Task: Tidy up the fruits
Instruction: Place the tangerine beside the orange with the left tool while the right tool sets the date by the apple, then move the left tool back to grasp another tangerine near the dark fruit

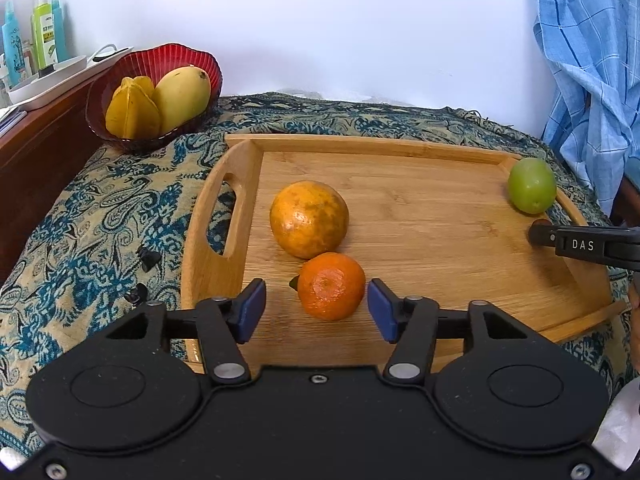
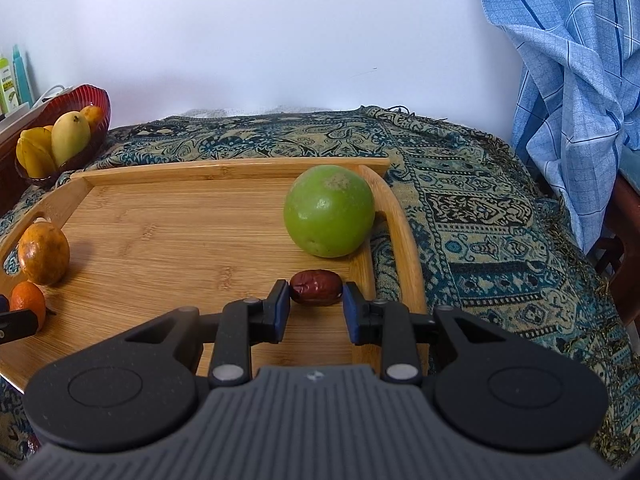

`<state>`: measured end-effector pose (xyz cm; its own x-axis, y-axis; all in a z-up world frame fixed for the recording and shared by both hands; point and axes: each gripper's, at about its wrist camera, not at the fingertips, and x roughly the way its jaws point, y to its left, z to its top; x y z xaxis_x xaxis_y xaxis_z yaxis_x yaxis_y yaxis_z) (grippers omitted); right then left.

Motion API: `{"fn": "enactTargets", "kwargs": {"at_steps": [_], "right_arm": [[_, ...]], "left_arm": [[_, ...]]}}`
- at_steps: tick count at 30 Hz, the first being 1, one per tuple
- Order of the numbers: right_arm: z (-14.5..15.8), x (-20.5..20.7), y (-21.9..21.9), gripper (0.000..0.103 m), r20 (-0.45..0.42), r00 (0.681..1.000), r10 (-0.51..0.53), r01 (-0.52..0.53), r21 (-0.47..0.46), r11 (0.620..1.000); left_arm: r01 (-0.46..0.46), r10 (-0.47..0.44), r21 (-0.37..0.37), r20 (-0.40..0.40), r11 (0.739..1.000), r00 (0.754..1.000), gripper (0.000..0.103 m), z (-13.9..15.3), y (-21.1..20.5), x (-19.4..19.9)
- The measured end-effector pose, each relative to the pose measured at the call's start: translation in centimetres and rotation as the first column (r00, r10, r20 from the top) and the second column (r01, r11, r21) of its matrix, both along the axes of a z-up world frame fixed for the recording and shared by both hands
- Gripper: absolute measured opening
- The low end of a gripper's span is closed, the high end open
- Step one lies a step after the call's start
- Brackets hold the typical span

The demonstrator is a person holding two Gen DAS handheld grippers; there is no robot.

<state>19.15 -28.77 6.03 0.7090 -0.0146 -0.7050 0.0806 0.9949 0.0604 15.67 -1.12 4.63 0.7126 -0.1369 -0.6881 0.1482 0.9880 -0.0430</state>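
A bamboo tray [image 1: 360,142] [image 2: 224,168] lies on a patterned cloth. A small tangerine [image 1: 331,286] [image 2: 28,302] rests on it between the blue pads of my left gripper [image 1: 316,292], which is open; the left pad stands clear of it. Just behind it sits a bigger spotted orange [image 1: 308,219] [image 2: 43,254]. At the tray's right end, a dark red date [image 2: 316,292] lies between the tips of my right gripper [image 2: 316,300], whose pads flank it closely without pressing it. A green round fruit [image 2: 329,210] [image 1: 531,185] sits just beyond the date.
A red bowl [image 1: 176,56] [image 2: 92,98] at the back left holds a mango [image 1: 182,94] and a starfruit [image 1: 132,108]. Bottles [image 1: 46,28] stand on a shelf at the far left. A blue checked fabric [image 2: 568,80] hangs on the right. Small black clips [image 1: 148,260] lie on the cloth.
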Motion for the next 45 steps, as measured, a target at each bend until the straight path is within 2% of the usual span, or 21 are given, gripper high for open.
{"fn": "enactTargets", "kwargs": {"at_steps": [2,6,8,15,23,28,33,45], "right_arm": [[0.0,0.0,0.0,0.052,0.000,1.000,-0.002,0.002,-0.001,1.000],[0.3,-0.2,-0.1,0.057,0.014,1.000,-0.015,0.015,0.004,1.000],[0.5,-0.4,-0.2,0.066,0.024,1.000,-0.012,0.012,0.013,1.000],[1.0,-1.0,-0.3,0.073,0.040,0.999,-0.025,0.023,0.042,0.999],[2.3,-3.8,0.5,0.084,0.101,0.994,-0.038,0.029,0.086,0.996],[3.0,-6.4,1.3,0.086,0.139,0.990,-0.033,0.019,0.098,0.995],[3.2,-9.0,2.5,0.087,0.172,0.985,-0.019,0.008,0.062,0.998],[2.0,-15.9,5.5,0.089,0.216,0.976,0.019,-0.035,0.067,0.997]], "left_arm": [[-0.003,0.003,0.002,0.001,1.000,1.000,0.061,0.1,0.1,0.0],[-0.004,0.004,-0.015,0.010,1.000,1.000,0.073,0.6,0.4,-0.4],[0.001,-0.001,-0.016,0.017,1.000,1.000,0.073,0.8,0.5,-0.6],[0.010,-0.009,-0.023,0.039,1.000,0.999,0.086,1.7,0.9,-1.6],[0.024,-0.023,-0.011,0.058,1.000,0.998,0.092,2.2,1.4,-3.8],[0.029,-0.028,-0.021,0.065,0.999,0.998,0.095,2.1,1.8,-5.7],[0.037,-0.036,-0.011,0.084,0.999,0.996,0.095,2.0,2.2,-8.0],[0.090,-0.092,0.027,0.088,0.996,0.992,0.096,1.1,3.4,-13.2]]}}
